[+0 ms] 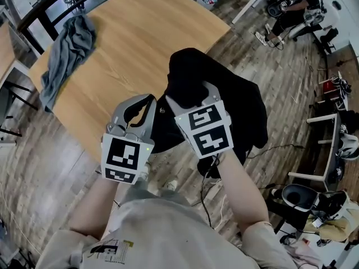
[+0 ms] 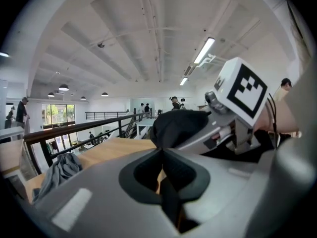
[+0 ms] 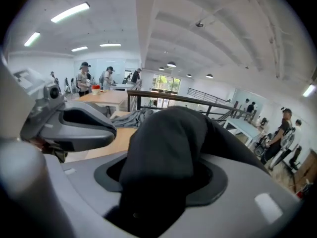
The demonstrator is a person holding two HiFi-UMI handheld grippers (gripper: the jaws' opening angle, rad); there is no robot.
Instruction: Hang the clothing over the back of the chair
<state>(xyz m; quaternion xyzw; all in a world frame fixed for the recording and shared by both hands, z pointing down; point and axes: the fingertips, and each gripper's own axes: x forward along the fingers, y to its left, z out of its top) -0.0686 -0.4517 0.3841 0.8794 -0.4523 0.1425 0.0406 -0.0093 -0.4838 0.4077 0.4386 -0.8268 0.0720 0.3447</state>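
A black garment (image 1: 241, 102) hangs in a heap beside the wooden table (image 1: 140, 32), draped over a support that it hides. My right gripper (image 1: 193, 94) is at the top of the heap. Its jaws stand apart, and a thick fold of the black garment (image 3: 166, 148) bulges up between them. My left gripper (image 1: 150, 101) hovers just left of it at the cloth's edge, jaws together with nothing seen between them. In the left gripper view the left gripper (image 2: 161, 152) shows its pads meeting, with the black garment (image 2: 178, 125) just beyond.
A grey garment (image 1: 70, 52) lies crumpled on the table's far left corner, by a black railing (image 2: 74, 133). Chairs, stools and gear (image 1: 325, 150) crowd the floor at right, and a seated person (image 1: 294, 10) is at the far right. A cable (image 1: 210, 192) trails under the garment.
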